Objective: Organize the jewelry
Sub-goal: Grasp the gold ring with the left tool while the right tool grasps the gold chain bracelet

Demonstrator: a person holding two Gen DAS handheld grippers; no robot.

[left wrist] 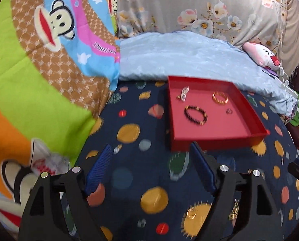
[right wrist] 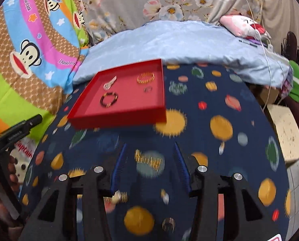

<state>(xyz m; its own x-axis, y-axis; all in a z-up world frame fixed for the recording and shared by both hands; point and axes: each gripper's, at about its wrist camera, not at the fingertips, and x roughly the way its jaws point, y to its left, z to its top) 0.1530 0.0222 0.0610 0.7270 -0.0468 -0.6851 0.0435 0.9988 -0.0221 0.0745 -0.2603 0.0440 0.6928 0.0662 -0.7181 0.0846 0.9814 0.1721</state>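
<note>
A red tray [left wrist: 219,139] [right wrist: 117,118] sits on the dark planet-print cloth. In it lie a dark bead bracelet [left wrist: 195,114] [right wrist: 108,99], a gold bracelet [left wrist: 220,98] [right wrist: 146,77], a silver piece [left wrist: 184,93] [right wrist: 109,82] and a small ring [left wrist: 229,111] [right wrist: 148,89]. My left gripper [left wrist: 151,150] is open and empty, just short of the tray's near wall. A gold ring [left wrist: 191,214] lies on the cloth below it. My right gripper [right wrist: 150,146] is open, with a gold bracelet [right wrist: 148,158] on the cloth between its fingers. Small pieces [right wrist: 120,196] [right wrist: 168,224] lie nearer.
The cloth [left wrist: 129,180] [right wrist: 219,110] covers a bed. A light blue blanket [left wrist: 179,58] [right wrist: 169,40] lies behind the tray, a cartoon-monkey quilt [left wrist: 38,60] [right wrist: 28,50] to the left. A cardboard box [right wrist: 286,132] stands off the right edge. The other gripper's body [right wrist: 14,134] shows at left.
</note>
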